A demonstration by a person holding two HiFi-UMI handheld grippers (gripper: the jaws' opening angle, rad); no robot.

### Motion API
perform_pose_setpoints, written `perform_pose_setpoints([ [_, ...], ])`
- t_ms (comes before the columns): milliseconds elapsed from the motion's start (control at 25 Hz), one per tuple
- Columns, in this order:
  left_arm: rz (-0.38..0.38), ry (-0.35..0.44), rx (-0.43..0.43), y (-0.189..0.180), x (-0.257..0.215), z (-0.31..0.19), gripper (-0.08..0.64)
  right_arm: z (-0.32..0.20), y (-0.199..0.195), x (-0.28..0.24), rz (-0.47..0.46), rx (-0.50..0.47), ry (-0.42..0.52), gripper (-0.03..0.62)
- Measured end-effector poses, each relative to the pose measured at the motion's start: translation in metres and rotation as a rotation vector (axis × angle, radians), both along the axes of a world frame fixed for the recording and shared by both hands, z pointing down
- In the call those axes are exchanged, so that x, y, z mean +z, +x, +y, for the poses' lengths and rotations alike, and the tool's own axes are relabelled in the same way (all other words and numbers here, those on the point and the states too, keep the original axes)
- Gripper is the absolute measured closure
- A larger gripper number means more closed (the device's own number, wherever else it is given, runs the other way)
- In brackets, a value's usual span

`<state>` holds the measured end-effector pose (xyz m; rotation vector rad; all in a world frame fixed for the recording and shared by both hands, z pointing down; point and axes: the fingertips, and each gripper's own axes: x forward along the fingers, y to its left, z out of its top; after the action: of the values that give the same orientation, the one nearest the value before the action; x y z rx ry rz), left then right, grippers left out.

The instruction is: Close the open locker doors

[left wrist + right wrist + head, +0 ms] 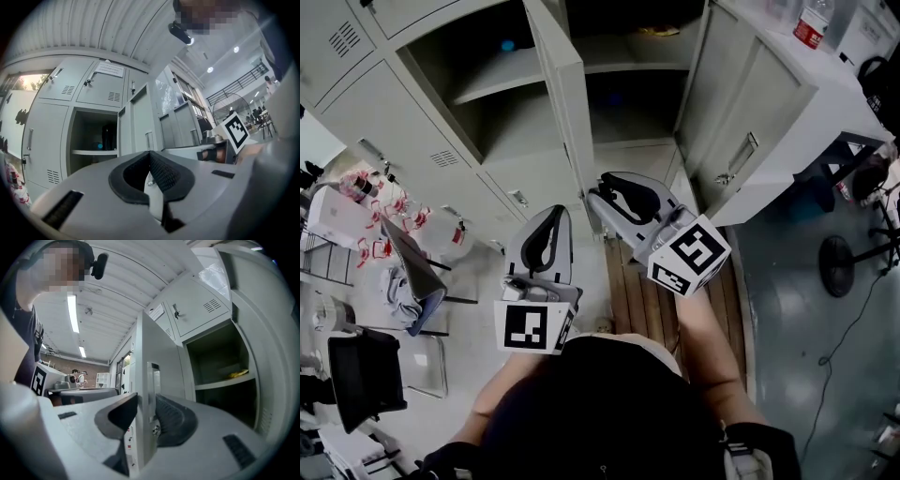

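Locker door (pixel 165 357) stands upright, edge-on between the right gripper's (pixel 146 403) parted jaws.

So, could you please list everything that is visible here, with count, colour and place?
lockers: one bank, grey, ahead; two compartments open
middle door: one, grey, open, between the open compartments
right door: one, grey, open, right of them
yellow thing: one, shelf of the right compartment
blue thing: one, shelf of the left compartment
bottle: one, clear, red label, on a top at far right
slats: wooden, brown, floor below
stand: one, black, floor at right
left gripper: grey, shut, empty
right gripper: grey, open, middle door's edge between its jaws
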<state>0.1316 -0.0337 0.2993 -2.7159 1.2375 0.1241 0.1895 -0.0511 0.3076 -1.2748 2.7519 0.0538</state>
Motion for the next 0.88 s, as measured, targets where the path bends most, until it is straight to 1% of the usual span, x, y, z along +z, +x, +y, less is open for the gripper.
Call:
perform_pose_setpoints([
  [160, 0.001, -0.004, -0.025, -0.01, 0.001, -0.002, 0.558, -0.002, -0.012, 0.0, -0.011, -0.048, -0.009, 0.482],
  [400, 0.003, -0.005, -0.068, -0.025, 0.001, -0.007, 0.558, -0.006, -0.031, 0.0, -0.001, -0.107, -0.015, 0.477],
  [880, 0.008, -0.008, -0.131, -0.053, 0.001, -0.013, 0.558, -0.015, -0.065, 0.0, -0.008, -0.176, -0.033, 0.472],
])
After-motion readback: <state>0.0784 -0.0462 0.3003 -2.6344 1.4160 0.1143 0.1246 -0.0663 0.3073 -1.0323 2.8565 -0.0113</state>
